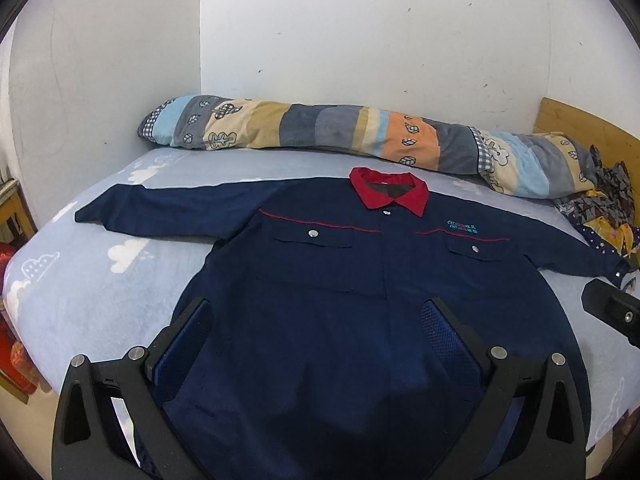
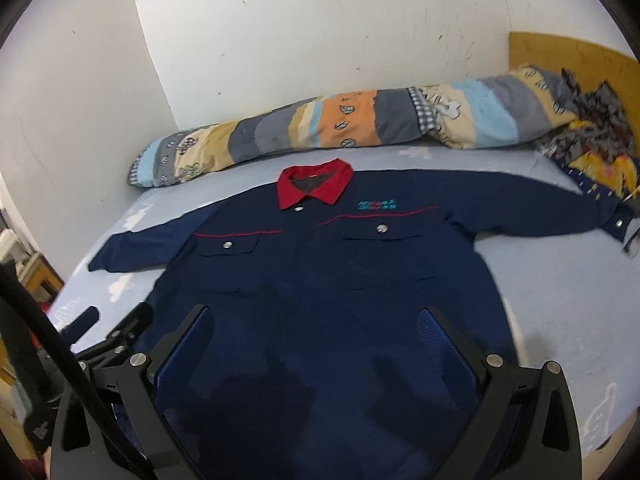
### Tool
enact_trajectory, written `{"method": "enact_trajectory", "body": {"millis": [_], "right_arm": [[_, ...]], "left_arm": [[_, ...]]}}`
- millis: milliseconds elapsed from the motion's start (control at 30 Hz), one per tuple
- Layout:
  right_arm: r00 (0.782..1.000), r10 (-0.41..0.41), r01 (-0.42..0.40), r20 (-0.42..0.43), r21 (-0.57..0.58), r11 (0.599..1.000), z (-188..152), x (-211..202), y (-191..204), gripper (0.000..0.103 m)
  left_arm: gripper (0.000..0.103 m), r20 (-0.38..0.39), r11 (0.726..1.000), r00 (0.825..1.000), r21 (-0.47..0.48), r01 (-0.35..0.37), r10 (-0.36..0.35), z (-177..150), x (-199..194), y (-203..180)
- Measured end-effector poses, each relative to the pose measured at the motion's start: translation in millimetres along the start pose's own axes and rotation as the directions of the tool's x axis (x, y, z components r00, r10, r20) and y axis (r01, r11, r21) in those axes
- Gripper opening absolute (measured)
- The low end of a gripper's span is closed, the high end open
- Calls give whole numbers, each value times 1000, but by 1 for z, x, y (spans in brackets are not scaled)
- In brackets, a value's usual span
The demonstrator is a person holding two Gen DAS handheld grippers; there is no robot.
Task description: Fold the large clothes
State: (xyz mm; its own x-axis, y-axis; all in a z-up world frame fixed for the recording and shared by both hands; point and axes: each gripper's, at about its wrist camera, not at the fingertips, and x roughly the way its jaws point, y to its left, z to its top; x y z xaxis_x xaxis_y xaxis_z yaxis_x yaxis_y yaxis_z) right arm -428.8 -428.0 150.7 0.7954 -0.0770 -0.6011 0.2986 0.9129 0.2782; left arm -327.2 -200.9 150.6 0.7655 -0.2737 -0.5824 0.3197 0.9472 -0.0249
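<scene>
1. Left wrist view: a navy work jacket with a red collar lies face up and spread flat on the pale blue bedsheet, both sleeves stretched out to the sides. The left gripper hangs over the hem end with its jaws spread wide and nothing between them.
2. From here I judge the folding has not started: the jacket looks laid out and smoothed, and both tools sit at the bottom edge. The next move likely calls for reaching out to a sleeve or a side seam and pinching a single layer of cloth.
3. Only a black corner of the right gripper shows at the frame's right edge. The jacket's hem is hidden below the tool's frame, and the right-hand cuff runs into the patterned cloth heap.
4. Right wrist view: the right gripper also hovers above the lower jacket, jaws wide and empty. The left gripper sits just beside it, low over the sheet.
5. This view is slightly blurred. The chest logo cannot be read, the hem is again covered, and a dark cable crosses the left corner. The rolled striped quilt lies beyond the collar.
</scene>
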Motion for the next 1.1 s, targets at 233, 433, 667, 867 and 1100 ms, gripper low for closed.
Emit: {"method": "enact_trajectory", "body": {"millis": [233,433,667,867,1100], "right_arm": [[1000,18,-18,22,-21,1000,-2,-3,6,103],[999,9,-8,35,-52,999,-3,-8,11,103],[999,10,-8,34,-57,998,-4,-8,12,103],[1000,8,-6,29,-57,998,-4,-5,15,103],[1000,7,-6,20,-55,998,-5,-3,18,103]], "left_arm": [[103,37,999,999,23,-31,30,2,-7,-2],[103,32,999,999,17,-39,38,2,-6,2],[103,42,999,998,13,-43,43,1,-8,3],[103,37,999,998,13,-43,43,0,-7,2],[103,32,999,999,17,-44,43,-1,-6,2]]}}
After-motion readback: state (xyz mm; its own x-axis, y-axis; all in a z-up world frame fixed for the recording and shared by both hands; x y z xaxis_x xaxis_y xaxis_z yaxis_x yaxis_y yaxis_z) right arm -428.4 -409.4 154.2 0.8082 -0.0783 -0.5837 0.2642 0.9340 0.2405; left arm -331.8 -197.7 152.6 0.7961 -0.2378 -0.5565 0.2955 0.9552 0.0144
